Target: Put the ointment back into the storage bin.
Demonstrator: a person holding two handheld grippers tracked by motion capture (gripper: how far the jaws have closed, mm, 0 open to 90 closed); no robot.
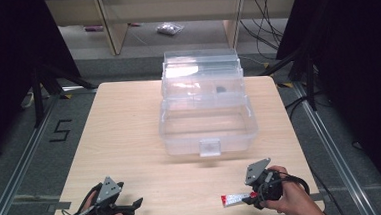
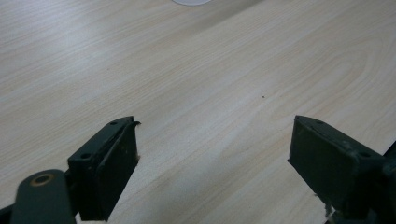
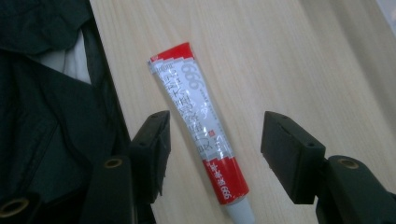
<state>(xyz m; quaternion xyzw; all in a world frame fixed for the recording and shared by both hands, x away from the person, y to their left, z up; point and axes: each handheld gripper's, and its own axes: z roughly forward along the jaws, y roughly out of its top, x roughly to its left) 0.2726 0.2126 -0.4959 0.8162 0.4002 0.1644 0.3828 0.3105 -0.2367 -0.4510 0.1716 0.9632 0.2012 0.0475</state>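
A red and white tube point(image 1: 235, 199) point(image 3: 198, 126) with printed text lies flat on the wooden table point(image 1: 130, 136) near its front edge. My right gripper point(image 1: 254, 199) point(image 3: 217, 123) stands over it with one jaw on each side of the tube. A gap of bare wood shows on both sides, so the pads do not press on it. The tube's white cap end points toward the gripper body. At the front left, my left gripper point(image 1: 134, 206) point(image 2: 212, 121) is held wide open over bare wood, nothing between its jaws.
A clear plastic box point(image 1: 180, 138) with its lid raised at the back stands mid-table, a small dark item point(image 1: 221, 89) inside. Dark cloth point(image 3: 46, 116) hangs past the table's front edge beside the tube. Bare wood lies between the box and both grippers.
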